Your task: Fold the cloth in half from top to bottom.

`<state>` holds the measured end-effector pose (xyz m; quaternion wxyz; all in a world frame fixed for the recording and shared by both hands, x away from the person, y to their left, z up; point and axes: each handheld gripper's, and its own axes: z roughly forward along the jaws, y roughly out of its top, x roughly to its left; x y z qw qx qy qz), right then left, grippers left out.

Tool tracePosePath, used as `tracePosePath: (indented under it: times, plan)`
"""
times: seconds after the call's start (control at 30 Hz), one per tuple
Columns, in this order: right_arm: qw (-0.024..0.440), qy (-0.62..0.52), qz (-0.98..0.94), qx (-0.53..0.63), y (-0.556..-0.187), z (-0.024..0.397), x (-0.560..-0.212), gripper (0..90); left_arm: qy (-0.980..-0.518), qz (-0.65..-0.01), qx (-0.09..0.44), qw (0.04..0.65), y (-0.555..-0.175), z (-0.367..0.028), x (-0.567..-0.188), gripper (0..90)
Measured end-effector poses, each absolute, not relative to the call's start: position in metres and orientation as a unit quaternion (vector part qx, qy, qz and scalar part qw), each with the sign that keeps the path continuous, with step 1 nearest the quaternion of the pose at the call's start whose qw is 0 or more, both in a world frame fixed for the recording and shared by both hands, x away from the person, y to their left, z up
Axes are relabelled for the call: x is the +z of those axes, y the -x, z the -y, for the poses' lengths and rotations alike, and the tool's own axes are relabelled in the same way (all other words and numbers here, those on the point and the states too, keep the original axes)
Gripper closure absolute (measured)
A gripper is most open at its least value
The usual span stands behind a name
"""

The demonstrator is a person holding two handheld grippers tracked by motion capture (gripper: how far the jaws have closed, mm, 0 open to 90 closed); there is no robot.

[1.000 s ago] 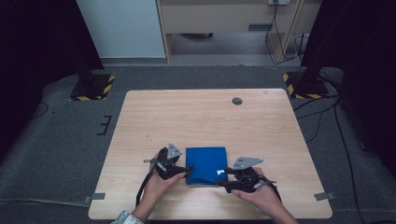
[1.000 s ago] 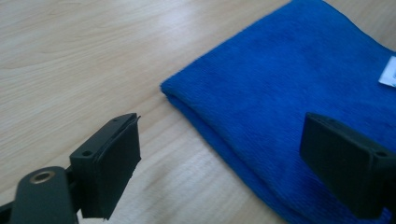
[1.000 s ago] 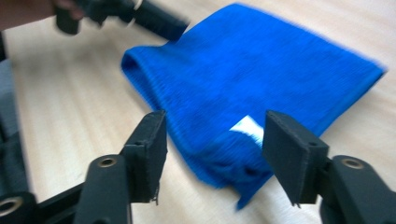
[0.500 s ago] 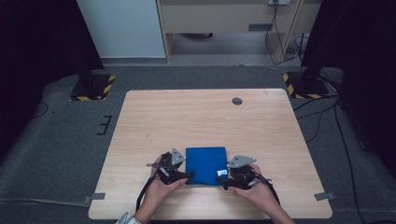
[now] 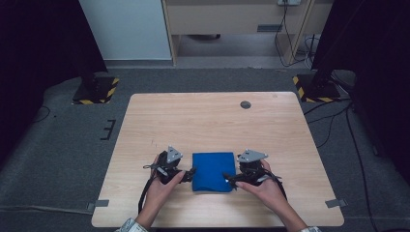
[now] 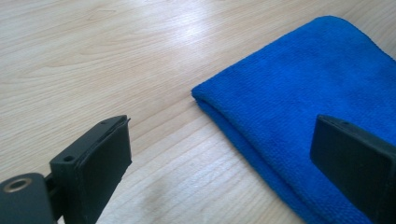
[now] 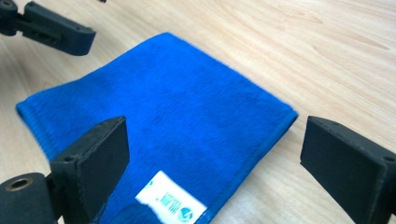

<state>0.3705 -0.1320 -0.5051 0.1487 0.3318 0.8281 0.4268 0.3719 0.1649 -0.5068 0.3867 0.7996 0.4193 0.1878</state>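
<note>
Folded blue cloth (image 5: 213,171) lay flat between both grippers. Left gripper (image 5: 186,173) spread, cloth edge beneath one jaw. Right gripper (image 5: 231,178) had just been opening, jaws spread over cloth corner, nothing pinched.

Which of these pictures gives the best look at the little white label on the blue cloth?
The right gripper view: the white label lies close up at the near edge of the blue cloth, its printing blurred. In the high view it is a tiny white speck. The left gripper view shows plain blue cloth.
</note>
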Motion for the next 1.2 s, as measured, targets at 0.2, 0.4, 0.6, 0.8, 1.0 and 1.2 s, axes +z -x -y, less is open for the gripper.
tracePosePath:
  times: [0.2,0.4,0.6,0.8,1.0,1.2]
  plan:
    - [0.158,-0.34,-0.819,0.433,-0.377,0.136,-0.501,8.1,-0.792,-0.43,0.197,0.385,-0.376,-0.176,-0.504,4.7]
    - [0.163,-0.354,-0.808,0.441,-0.385,0.141,-0.495,8.1,-0.787,-0.438,0.201,0.386,-0.379,-0.187,-0.502,4.4]
    - [0.169,-0.372,-0.797,0.445,-0.386,0.16,-0.491,7.6,-0.781,-0.445,0.205,0.388,-0.384,-0.2,-0.502,4.8]
    - [0.184,-0.394,-0.782,0.446,-0.392,0.182,-0.489,7.6,-0.774,-0.455,0.21,0.387,-0.388,-0.216,-0.502,5.3]
    - [0.191,-0.414,-0.771,0.444,-0.395,0.2,-0.49,7.6,-0.768,-0.465,0.216,0.385,-0.392,-0.229,-0.501,5.5]
    - [0.196,-0.431,-0.767,0.434,-0.399,0.212,-0.493,7.6,-0.763,-0.473,0.217,0.383,-0.394,-0.237,-0.502,5.6]
